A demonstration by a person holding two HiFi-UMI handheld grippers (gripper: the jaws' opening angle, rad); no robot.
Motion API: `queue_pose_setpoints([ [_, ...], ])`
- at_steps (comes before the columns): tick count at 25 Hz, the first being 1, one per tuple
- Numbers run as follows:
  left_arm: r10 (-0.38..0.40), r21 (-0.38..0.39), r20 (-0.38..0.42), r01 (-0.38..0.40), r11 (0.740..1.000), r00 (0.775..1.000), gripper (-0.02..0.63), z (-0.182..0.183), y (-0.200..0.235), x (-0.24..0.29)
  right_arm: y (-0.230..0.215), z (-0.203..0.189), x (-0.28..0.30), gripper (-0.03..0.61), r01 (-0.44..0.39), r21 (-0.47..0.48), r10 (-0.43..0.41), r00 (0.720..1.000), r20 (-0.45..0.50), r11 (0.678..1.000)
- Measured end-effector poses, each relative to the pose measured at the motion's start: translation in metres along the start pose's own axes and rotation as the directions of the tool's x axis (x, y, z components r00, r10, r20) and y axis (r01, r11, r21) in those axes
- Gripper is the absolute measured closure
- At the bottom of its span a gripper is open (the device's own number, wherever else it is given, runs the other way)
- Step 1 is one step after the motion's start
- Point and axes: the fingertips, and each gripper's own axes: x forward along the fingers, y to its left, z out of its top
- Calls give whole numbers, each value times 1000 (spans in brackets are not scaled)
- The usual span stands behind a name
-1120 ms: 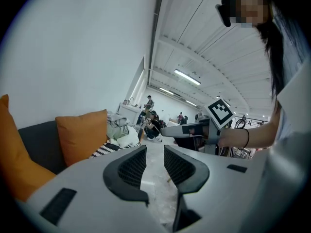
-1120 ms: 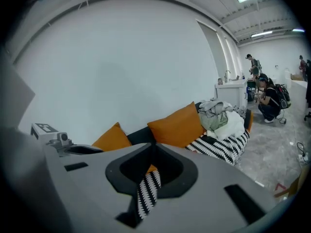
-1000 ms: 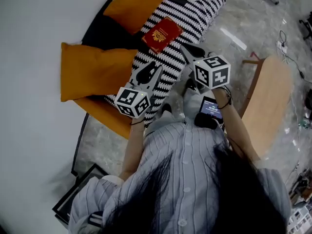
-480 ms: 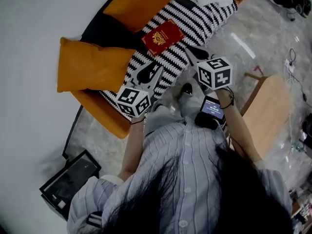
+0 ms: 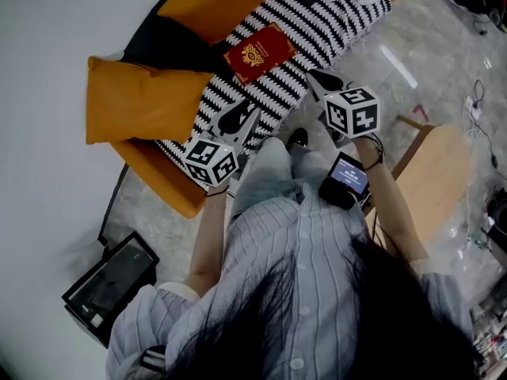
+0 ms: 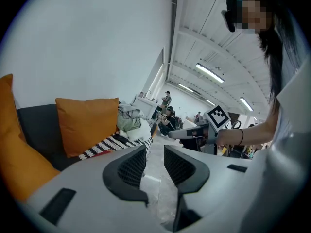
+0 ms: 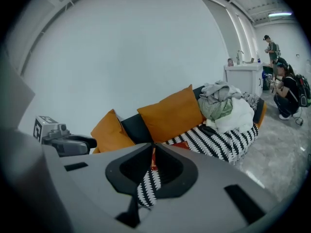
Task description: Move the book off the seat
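A red book (image 5: 260, 51) with a gold emblem lies flat on the black-and-white striped blanket (image 5: 317, 22) that covers the sofa seat. My left gripper (image 5: 238, 115) hovers over the blanket's front part, short of the book, its jaws a narrow gap apart with nothing between them (image 6: 155, 152). To the right of the book, my right gripper (image 5: 321, 79) hangs over the seat's front edge. Its jaws are shut and empty (image 7: 152, 147). In the right gripper view the book (image 7: 181, 145) shows just past the jaw tips.
Orange cushions (image 5: 142, 101) lean on the dark sofa back. A heap of clothes (image 7: 226, 106) fills the sofa's far end. A wooden table (image 5: 436, 180) stands at the right. A black box (image 5: 111, 287) sits on the floor at the lower left. People stand far off (image 7: 284, 89).
Both grippers have sunk and come nearer to the sofa seat. The book has not moved on the blanket. The black box has come into view on the floor.
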Motion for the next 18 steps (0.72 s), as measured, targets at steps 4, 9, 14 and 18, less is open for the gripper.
queue_pose_setpoints([
  [4,-19,35,-40,21,999,999,508,-11,15,18,-15,-9,11,545,8,36,-7,1000,-28,999],
  [9,19,0,-88,-19,1000,996,508,-26,67,44,-29,-20,47,545,17,73,-11,997,-79,997],
  [14,71,-63,-126,-80,995,989,508,-43,130,70,-42,-25,96,545,-11,95,23,993,-119,995],
  [18,94,-95,-164,-110,989,982,508,-62,184,93,-58,-28,147,545,-45,115,60,989,-136,992],
])
